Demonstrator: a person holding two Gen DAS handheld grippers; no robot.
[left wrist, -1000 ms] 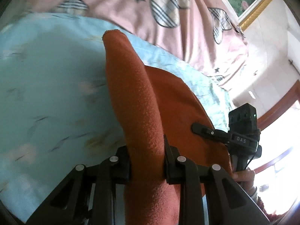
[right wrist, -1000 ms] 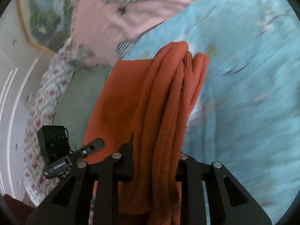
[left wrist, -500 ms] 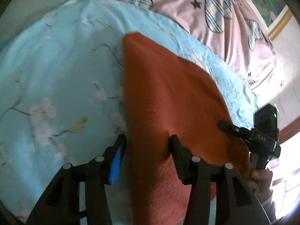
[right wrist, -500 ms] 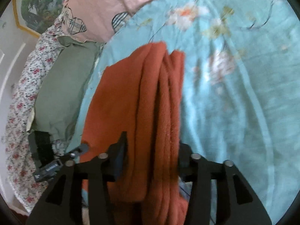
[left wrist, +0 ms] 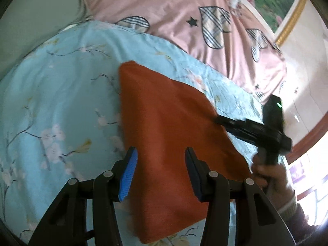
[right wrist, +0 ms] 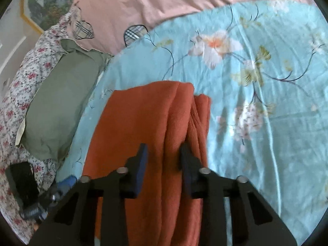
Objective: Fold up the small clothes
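Cloth (left wrist: 172,135), rust-coloured, lies folded flat on the bed (left wrist: 61,106); left gripper (left wrist: 161,174) jaws spread apart above it, right gripper (right wrist: 163,160) jaws open astride its thick folds.

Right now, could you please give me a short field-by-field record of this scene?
garment: rust-orange cloth, lying folded on the bedsheet
surface: light blue floral bedsheet
left gripper: open, jaws either side of the cloth's near edge
right gripper: open, bunched folds between its jaws
background: pink quilt, green pillow
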